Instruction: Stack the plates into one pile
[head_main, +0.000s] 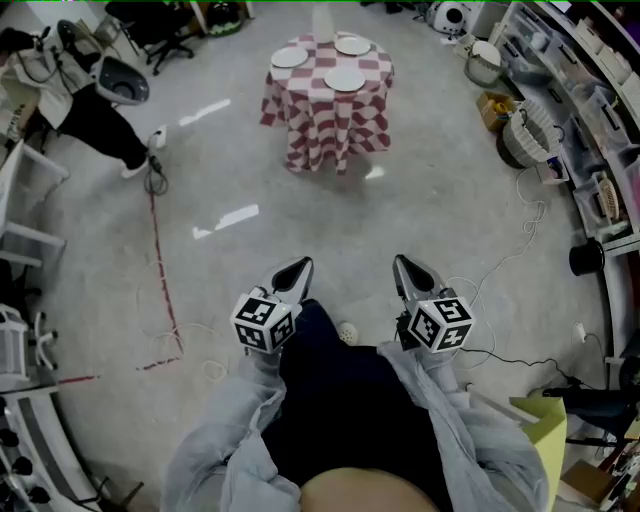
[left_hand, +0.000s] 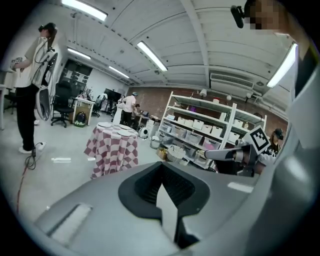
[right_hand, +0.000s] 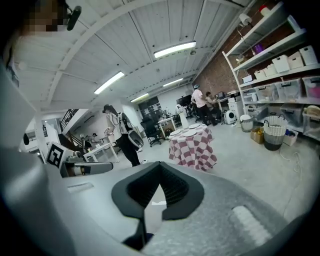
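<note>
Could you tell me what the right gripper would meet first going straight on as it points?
Likely the bare floor, short of the checkered table: the right gripper angles slightly down. Depth is unclear.

**OPEN LANE TO WORKTOP, CLUTTER ON BOTH FLANKS**

Straight ahead of left gripper (head_main: 300, 266) & right gripper (head_main: 402, 263): bare grey floor (head_main: 400, 200) all the way to worktop (head_main: 330, 130) w/ checked cloth, lane wide open. Free-standing worktop, w/ open floor on near, left & right sides. Three plates (head_main: 345, 78) spread apart on top, gaps betw. them, room above free. Left flank: person (head_main: 90, 110) standing well apart from worktop, red cord (head_main: 160, 260) running along floor, white rack (head_main: 20, 235) at frame edge. Right flank: shelving (head_main: 590, 130) packed w/ bins, baskets (head_main: 520, 135) on floor just in front, loose cables (head_main: 515, 250) trailing across floor near right gripper, black pot-like item (head_main: 586, 258) by shelving foot.
</note>
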